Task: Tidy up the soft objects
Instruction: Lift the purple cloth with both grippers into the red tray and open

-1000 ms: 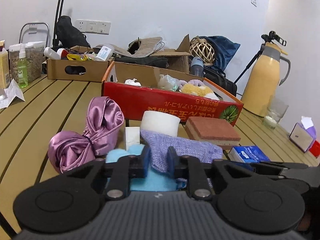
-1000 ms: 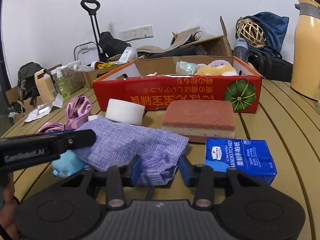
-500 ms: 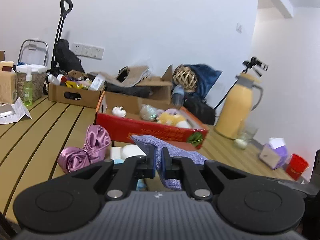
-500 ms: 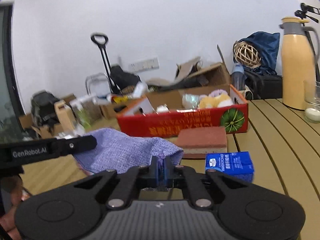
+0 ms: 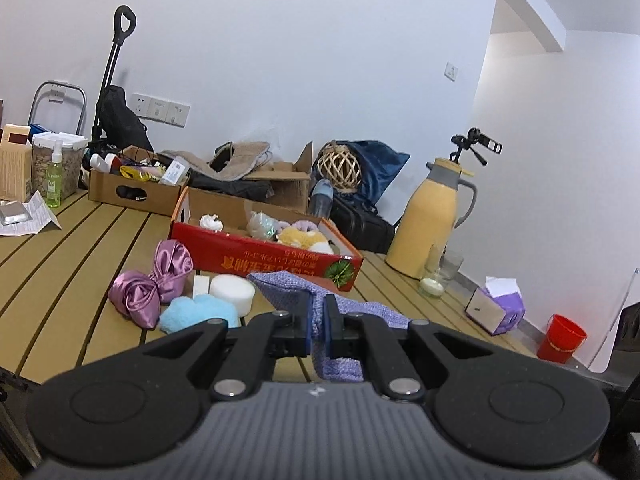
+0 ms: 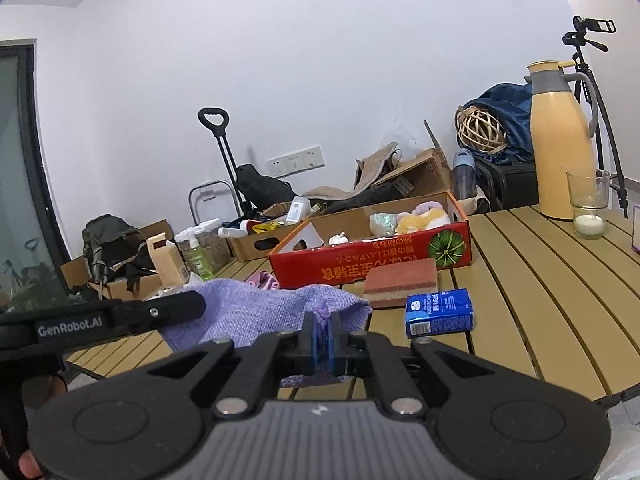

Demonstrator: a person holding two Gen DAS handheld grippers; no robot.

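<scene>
Both grippers are clamped on the purple knit cloth (image 5: 352, 308). My left gripper (image 5: 317, 322) pinches one edge with jaws fully closed on the fabric; my right gripper (image 6: 323, 330) pinches another edge (image 6: 256, 312) the same way. The cloth hangs between them, lifted clear of the desk (image 6: 540, 300), not yet in the box.

Just beyond on the desk, unsorted: blue fluffy item (image 5: 200, 310), white foam roll (image 5: 232, 290), small white block (image 5: 201, 285), pink satin scrunchie bundle (image 5: 150, 284). From the right view, the red-topped sponge (image 6: 400, 280) and blue tissue pack (image 6: 438, 312) sit in front of the box, also loose.

Further back, the red cardboard box (image 5: 264, 260) already holds a few soft things: yellow plush (image 5: 300, 236), a pale crinkly item (image 5: 260, 224), a small white piece (image 5: 211, 221).

My read: task is early-to-mid. A handful is sorted, one cloth is in transit, and roughly five or six pieces are left on the desk. Whether the tissue pack counts as soft, can't say.

Background clutter is not in play.
</scene>
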